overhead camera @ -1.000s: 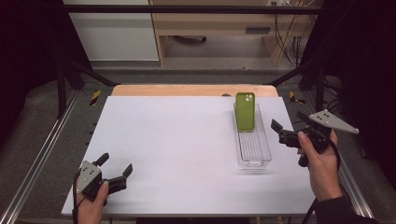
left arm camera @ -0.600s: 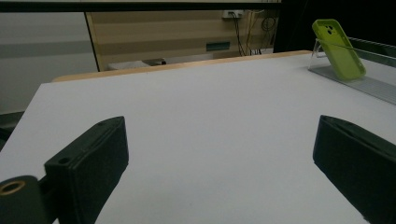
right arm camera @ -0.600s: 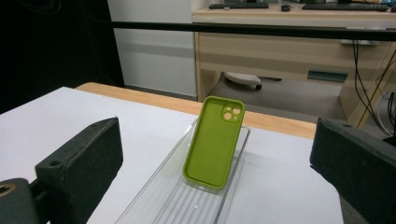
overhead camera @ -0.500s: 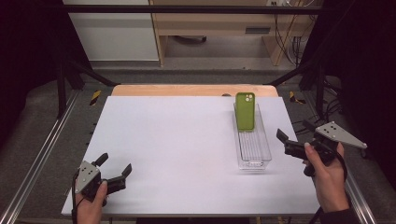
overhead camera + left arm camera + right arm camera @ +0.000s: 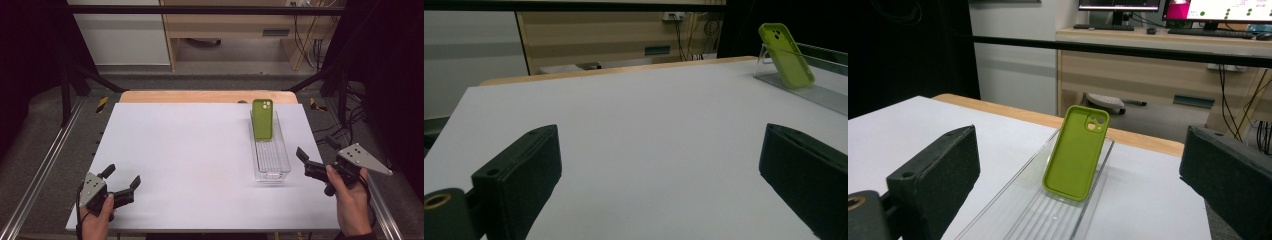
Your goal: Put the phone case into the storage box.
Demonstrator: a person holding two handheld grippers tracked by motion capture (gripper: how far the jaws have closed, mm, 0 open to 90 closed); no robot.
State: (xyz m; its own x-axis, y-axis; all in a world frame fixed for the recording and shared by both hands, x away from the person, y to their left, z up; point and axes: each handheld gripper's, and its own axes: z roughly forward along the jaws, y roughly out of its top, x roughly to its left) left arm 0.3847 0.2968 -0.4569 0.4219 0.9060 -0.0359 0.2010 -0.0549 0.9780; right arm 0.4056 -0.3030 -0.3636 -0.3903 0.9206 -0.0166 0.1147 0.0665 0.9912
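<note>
Right gripper view puts the green silicone phone case (image 5: pixel 1077 152) dead ahead between spread, empty jaws—approach stage, I judge—next, advance and close.

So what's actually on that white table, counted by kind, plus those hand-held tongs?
Green rubbery phone case, leaning at the tray's far end: 1
Clear ribbed plastic tray: 1
Black two-jaw tongs, left tongs and right tongs, both open and holding nothing: 2
Total: 4

Both tongs (image 5: pixel 121 180) (image 5: pixel 312 152) wide apart, empty
</note>
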